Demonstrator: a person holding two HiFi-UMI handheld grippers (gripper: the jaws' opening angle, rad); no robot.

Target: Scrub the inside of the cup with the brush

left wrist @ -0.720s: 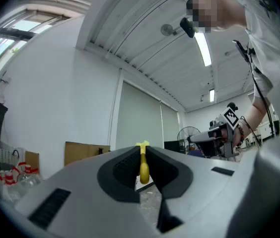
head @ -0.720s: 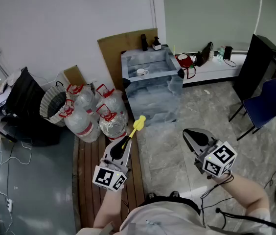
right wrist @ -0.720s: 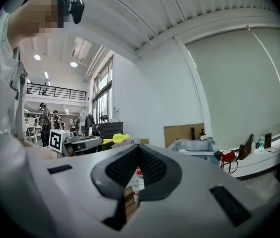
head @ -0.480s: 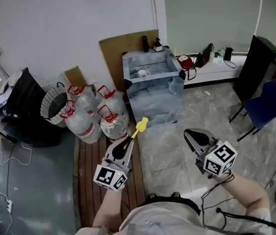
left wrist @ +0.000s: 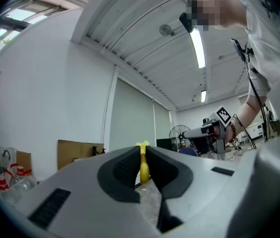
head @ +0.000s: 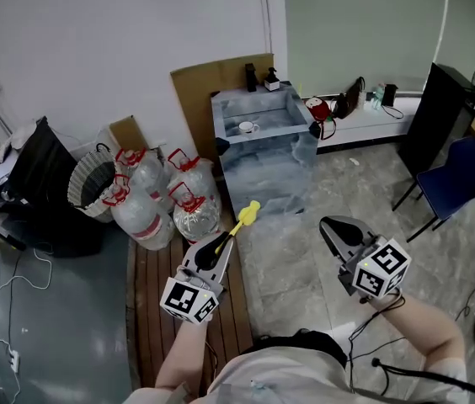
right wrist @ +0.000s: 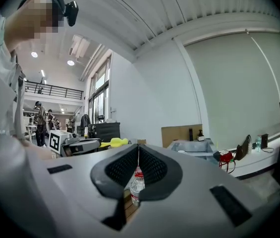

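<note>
- Fingers [left wrist: 122, 166] of the left gripper [head: 220, 245] are clamped on the handle of the yellow brush [head: 245, 215]. Its head sticks out past the tips toward 1 o'clock in the head view.
- Right gripper [head: 333, 225] has its jaws pressed together with nothing between them. Its own view shows only a sliver of gap, with a distant water bottle [right wrist: 136, 182] behind it.
- Only the head view shows the white cup [head: 245, 127] plainly. It sits on top of the plastic-wrapped stand [head: 264, 162] at 12 o'clock, well apart from both grippers.
- From the left gripper's view the brush is a thin yellow strip between the pads, and the right gripper hangs at 2 o'clock.
- From the right gripper's view the brush shows side-on at 9 o'clock.
- Water bottles [head: 163, 194] cluster at 11 o'clock of the left gripper, beside a wicker basket [head: 88, 183].
</note>
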